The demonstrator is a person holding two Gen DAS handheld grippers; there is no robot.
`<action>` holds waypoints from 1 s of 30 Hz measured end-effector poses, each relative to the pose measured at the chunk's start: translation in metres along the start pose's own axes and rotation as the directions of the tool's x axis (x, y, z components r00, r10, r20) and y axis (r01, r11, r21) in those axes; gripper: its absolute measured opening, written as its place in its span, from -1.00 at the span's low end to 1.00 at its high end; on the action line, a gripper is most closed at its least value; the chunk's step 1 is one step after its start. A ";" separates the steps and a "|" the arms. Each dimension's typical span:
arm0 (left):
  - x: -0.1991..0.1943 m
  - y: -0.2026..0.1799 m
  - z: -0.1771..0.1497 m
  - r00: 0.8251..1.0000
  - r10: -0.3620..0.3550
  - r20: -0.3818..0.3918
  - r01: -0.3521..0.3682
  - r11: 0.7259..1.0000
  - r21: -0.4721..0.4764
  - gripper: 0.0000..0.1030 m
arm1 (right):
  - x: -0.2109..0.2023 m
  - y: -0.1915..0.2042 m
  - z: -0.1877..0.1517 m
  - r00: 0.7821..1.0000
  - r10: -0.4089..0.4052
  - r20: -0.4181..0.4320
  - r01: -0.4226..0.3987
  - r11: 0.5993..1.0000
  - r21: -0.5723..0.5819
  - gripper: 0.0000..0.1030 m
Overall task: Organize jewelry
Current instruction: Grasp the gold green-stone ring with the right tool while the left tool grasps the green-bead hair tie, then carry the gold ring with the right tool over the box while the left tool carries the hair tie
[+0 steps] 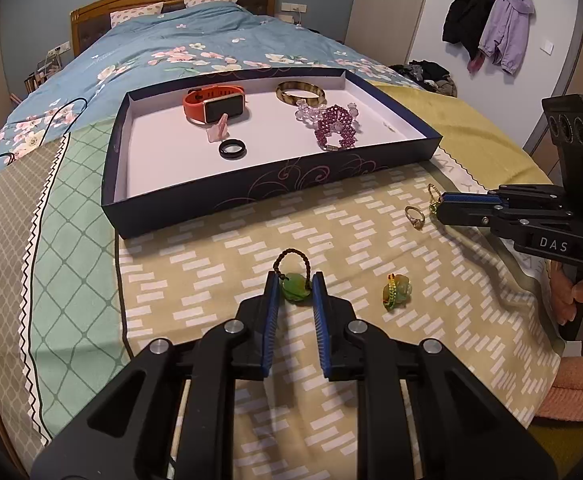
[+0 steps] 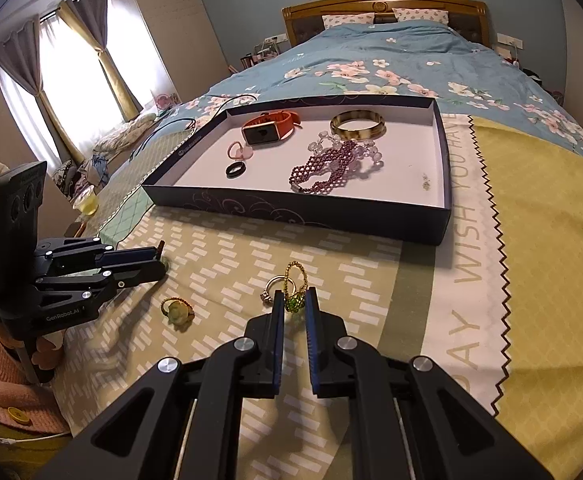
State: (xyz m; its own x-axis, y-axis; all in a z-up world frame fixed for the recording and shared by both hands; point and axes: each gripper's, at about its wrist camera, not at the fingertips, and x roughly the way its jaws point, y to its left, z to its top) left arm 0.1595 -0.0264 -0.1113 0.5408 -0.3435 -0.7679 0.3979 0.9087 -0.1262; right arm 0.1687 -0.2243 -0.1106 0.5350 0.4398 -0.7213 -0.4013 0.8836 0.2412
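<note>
A dark blue box tray (image 1: 251, 192) (image 2: 331, 216) lies on the bed and holds an orange watch (image 1: 215, 104), a brown bangle (image 1: 300, 92), a purple bead bracelet (image 1: 335, 128), a black ring (image 1: 232, 149) and a pink piece (image 1: 218, 128). My left gripper (image 1: 296, 286) has its jaws around a green jade pendant (image 1: 296, 289) with a brown cord loop. My right gripper (image 2: 294, 300) has its jaws around a green bead ring with a gold bead loop (image 2: 294, 280). Both pieces rest on the blanket.
A gold ring (image 1: 414, 216) (image 2: 273, 286) lies beside the right gripper. A green-yellow charm (image 1: 396, 293) (image 2: 177, 311) lies between the grippers. Coats (image 1: 491, 24) hang on the far wall. A window with curtains (image 2: 63, 80) is on the left.
</note>
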 end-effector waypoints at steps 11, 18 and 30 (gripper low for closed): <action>-0.005 0.000 0.000 1.000 -0.004 0.025 0.005 1.000 -0.013 -0.67 | -0.007 0.001 0.002 0.999 0.002 0.033 -0.002 1.000 0.002 -0.83; -0.013 -0.002 0.003 0.998 -0.012 0.054 0.013 1.000 -0.015 -0.67 | -0.011 0.003 0.007 0.998 0.005 0.058 -0.005 1.000 -0.001 -0.83; -0.025 -0.004 0.009 0.995 -0.025 0.100 0.027 0.999 -0.019 -0.67 | -0.016 0.008 0.016 0.995 0.014 0.095 -0.014 1.000 -0.009 -0.83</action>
State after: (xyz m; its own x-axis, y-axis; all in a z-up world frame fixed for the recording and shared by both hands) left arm 0.1514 -0.0233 -0.0857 0.6020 -0.3878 -0.6980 0.3978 0.9036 -0.1590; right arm 0.1690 -0.2221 -0.0870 0.5973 0.4657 -0.6529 -0.4152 0.8761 0.2451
